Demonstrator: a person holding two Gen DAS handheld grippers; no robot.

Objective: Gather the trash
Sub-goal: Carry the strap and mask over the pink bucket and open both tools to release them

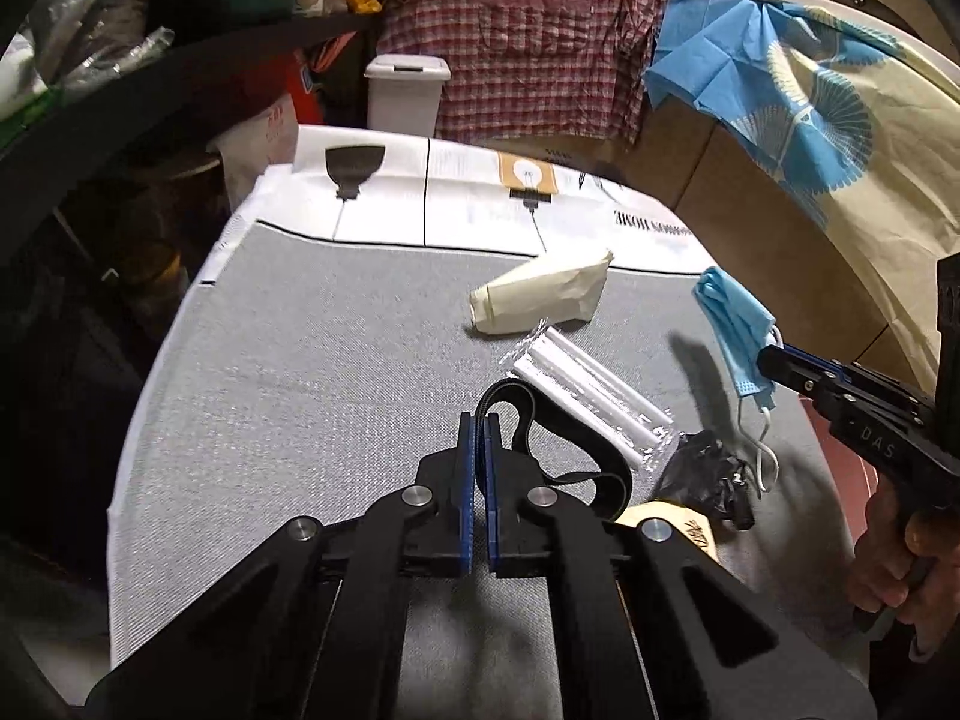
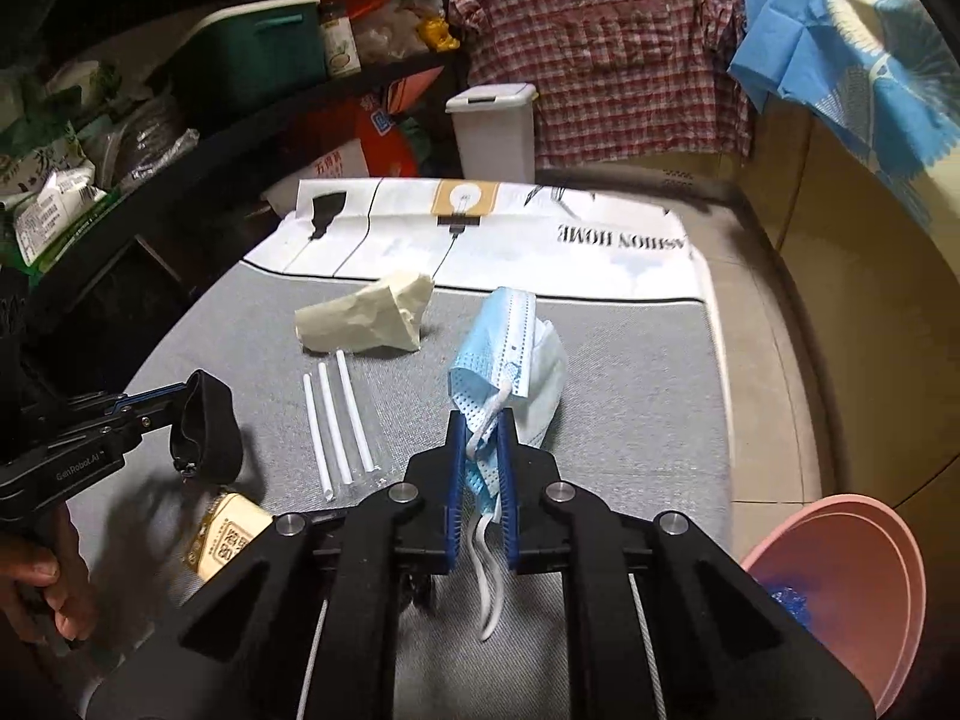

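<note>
My left gripper (image 1: 479, 420) is shut on a black strap loop (image 1: 558, 438) and holds it above the grey mat (image 1: 300, 390); it also shows in the right wrist view (image 2: 180, 391) with the strap (image 2: 207, 426) hanging from it. My right gripper (image 2: 480, 426) is shut on a blue face mask (image 2: 507, 354), lifted off the mat; in the left wrist view the mask (image 1: 735, 330) hangs from it (image 1: 765, 357). On the mat lie a crumpled beige paper (image 2: 369, 315), a clear packet of white straws (image 2: 336, 420), a black crumpled wrapper (image 1: 705, 477) and a tan printed packet (image 2: 225, 534).
A white lidded bin (image 2: 495, 132) stands beyond the table's far end. A pink basin (image 2: 852, 588) sits low at the right. A white printed sheet (image 2: 510, 234) covers the far end. Cluttered shelves (image 2: 180, 120) stand at the left; a plaid shirt (image 2: 606, 48) hangs behind.
</note>
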